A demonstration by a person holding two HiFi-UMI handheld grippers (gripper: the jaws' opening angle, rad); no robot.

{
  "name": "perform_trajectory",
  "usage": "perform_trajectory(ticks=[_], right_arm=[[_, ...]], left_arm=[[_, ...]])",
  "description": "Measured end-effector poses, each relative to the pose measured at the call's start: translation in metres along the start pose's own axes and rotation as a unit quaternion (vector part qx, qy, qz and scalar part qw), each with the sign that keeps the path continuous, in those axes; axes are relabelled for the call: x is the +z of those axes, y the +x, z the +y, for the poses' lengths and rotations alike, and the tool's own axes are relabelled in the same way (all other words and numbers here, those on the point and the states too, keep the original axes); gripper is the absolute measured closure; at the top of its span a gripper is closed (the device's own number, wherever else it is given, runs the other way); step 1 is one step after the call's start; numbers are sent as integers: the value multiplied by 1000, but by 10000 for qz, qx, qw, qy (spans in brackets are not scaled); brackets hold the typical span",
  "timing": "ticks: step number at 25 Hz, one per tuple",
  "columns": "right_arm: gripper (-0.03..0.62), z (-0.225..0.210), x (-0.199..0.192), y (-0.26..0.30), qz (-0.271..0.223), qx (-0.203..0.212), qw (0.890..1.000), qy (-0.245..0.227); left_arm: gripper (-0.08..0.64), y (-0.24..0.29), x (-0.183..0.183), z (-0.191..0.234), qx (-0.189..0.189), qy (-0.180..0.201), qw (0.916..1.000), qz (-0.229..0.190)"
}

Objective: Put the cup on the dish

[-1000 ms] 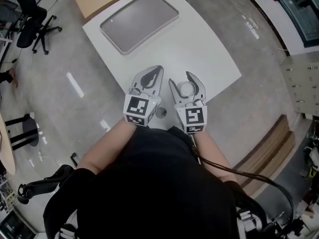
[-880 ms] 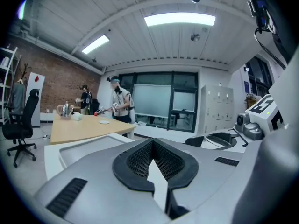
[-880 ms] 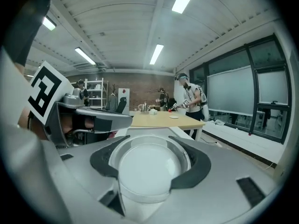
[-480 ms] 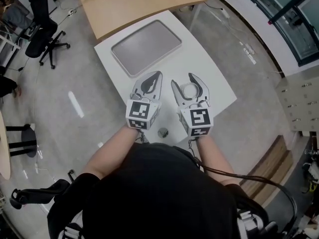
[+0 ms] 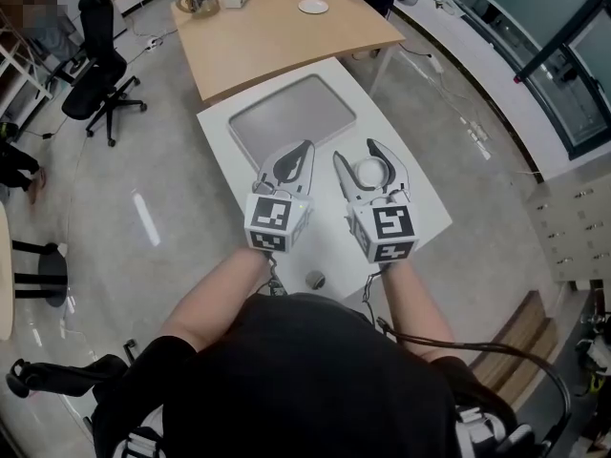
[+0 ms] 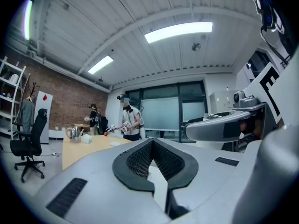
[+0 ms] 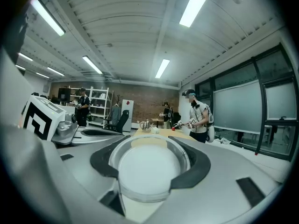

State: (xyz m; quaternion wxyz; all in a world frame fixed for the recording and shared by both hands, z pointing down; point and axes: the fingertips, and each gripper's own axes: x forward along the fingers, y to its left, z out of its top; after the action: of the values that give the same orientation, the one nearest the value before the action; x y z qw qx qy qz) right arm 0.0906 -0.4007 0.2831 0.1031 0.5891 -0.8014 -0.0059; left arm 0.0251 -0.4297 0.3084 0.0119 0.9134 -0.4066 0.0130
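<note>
— Holding the cup [image 7: 150, 169], is it?
— Yes: the right gripper [image 5: 355, 156] has its jaws closed round the cup's clear wall; the left gripper [image 5: 304, 153] has its jaws together, holding nothing.
— Handling?
— Likely light, rigid, slippery, perhaps fragile; a mid-wall grip suits. The dish [image 5: 291, 119] lies ahead of both

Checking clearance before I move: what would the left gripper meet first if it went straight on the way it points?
Probably the grey tray just ahead of the left gripper; height is unclear, so it might pass above it.
</note>
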Motion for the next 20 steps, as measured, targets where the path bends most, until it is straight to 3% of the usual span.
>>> perform_trajectory(ticks=[20], right_arm=[[336,10,-2,70,216,390,9989,152]], left_arm=[[554,9,-9,55,477,-156,9985,222]])
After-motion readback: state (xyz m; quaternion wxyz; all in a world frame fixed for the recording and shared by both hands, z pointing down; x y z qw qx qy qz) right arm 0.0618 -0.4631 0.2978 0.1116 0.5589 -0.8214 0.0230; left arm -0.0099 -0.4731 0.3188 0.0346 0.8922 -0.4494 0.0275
